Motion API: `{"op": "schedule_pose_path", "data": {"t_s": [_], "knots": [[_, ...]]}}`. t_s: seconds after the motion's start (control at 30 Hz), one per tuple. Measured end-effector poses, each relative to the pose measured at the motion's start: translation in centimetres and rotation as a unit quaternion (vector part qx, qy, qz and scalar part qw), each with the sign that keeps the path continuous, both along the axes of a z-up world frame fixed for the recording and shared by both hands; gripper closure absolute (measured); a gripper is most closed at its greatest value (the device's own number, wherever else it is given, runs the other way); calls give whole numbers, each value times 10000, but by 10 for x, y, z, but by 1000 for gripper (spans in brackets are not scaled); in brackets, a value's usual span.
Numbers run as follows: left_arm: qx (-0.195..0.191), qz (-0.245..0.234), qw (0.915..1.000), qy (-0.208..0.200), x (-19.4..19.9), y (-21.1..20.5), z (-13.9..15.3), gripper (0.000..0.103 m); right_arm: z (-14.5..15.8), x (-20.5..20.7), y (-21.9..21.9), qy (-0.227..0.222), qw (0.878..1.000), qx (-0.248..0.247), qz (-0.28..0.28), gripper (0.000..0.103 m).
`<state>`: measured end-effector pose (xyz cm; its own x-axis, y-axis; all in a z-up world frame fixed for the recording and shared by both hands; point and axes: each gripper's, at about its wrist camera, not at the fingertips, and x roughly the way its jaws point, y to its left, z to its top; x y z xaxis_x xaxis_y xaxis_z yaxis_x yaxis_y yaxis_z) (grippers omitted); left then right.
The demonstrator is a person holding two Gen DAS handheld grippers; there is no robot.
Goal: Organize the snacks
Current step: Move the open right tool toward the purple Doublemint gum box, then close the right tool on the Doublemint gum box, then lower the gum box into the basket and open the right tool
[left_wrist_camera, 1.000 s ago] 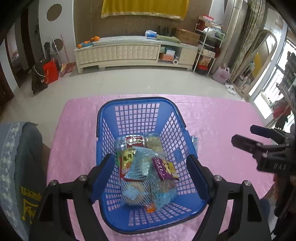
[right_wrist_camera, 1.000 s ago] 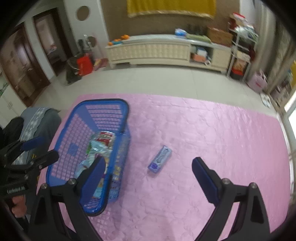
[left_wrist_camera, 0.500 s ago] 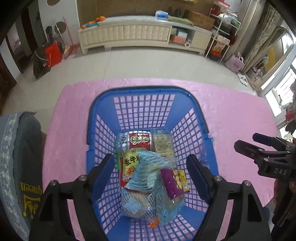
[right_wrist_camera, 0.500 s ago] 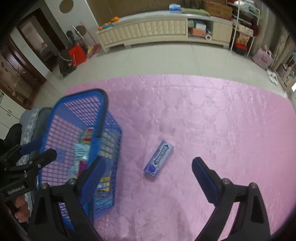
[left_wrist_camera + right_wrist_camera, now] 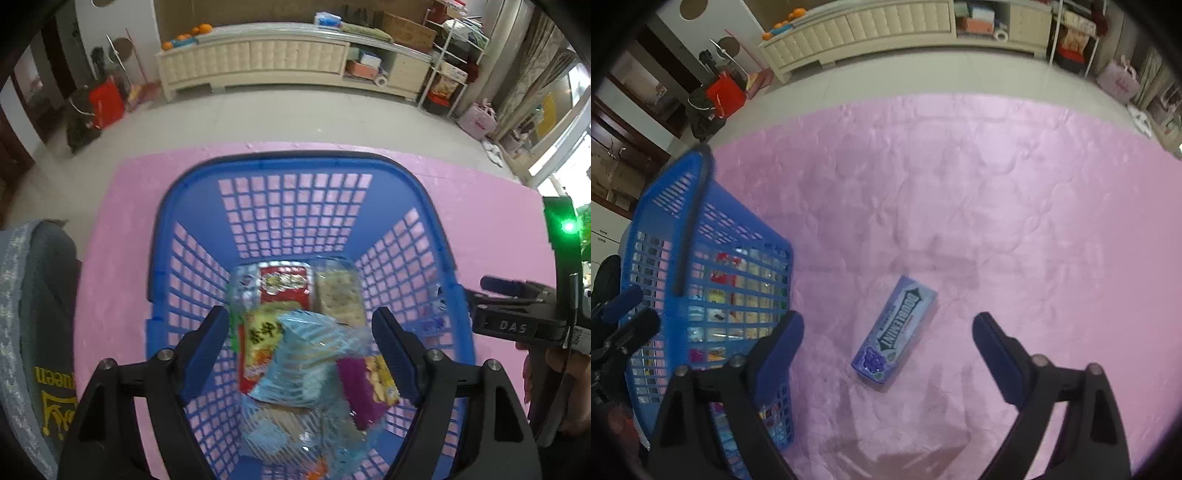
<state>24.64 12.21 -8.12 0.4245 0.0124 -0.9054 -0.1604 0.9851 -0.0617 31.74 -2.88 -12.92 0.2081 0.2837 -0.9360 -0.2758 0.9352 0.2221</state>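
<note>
A blue mesh basket stands on the pink tablecloth and holds several snack packets, among them a red one and a light blue bag. My left gripper hangs open just above those packets, and its pads press on nothing. A purple Doublemint gum pack lies flat on the cloth to the right of the basket. My right gripper points down over the pack with a finger on each side. Its jaws are closing, and the pads stand clear of the pack.
A grey garment lies over the table's left edge. The right gripper's fingers show beside the basket's right wall. Beyond the table's far edge are bare floor, a long white cabinet and a red bag.
Both grippers have come down. The left has sunk closer to the packets in the basket. The right has dropped toward the gum pack, which now lies between its slightly narrower fingers.
</note>
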Motion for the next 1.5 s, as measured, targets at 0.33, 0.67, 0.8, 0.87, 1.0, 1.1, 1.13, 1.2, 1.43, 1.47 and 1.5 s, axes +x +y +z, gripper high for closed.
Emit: {"op": "schedule_pose_path", "data": {"t_s": [0.33, 0.67, 0.8, 0.87, 1.0, 1.1, 1.13, 1.2, 1.43, 1.47, 1.5], "knots": [[261, -126, 9996, -13, -2, -7, -8, 25, -31, 0, 7, 282, 9994, -208, -42, 45], [132, -154, 9998, -58, -18, -6, 0, 25, -11, -28, -4, -46, 9999, -79, 112, 67], [90, -155, 9996, -219, -31, -4, 15, 25, 16, -44, -4, -242, 9995, 43, 189, 67], [86, -162, 9994, -283, -40, -3, 23, 25, 33, -55, -6, -378, 9990, 87, 224, 67], [15, -145, 9990, -434, -58, 4, 37, 25, 70, -77, -9, -690, 9968, 222, 328, 67], [-43, -132, 9985, -537, -69, 7, 45, 25, 92, -92, -2, -974, 9939, 251, 449, 67], [-26, -136, 9985, -536, -73, 8, 46, 25, 98, -95, 3, -1066, 9928, 238, 487, 67], [-16, -156, 9984, -551, -78, 10, 47, 25, 108, -102, 9, -1196, 9909, 267, 558, 67], [-15, -135, 9971, -751, -93, 28, 59, 25, 119, -94, 56, -1317, 9861, 305, 969, 67], [28, -144, 9970, -766, -94, 31, 60, 25, 120, -94, 62, -1322, 9857, 293, 1003, 67], [51, -145, 9969, -765, -93, 33, 60, 25, 119, -93, 66, -1312, 9856, 285, 1032, 67]]}}
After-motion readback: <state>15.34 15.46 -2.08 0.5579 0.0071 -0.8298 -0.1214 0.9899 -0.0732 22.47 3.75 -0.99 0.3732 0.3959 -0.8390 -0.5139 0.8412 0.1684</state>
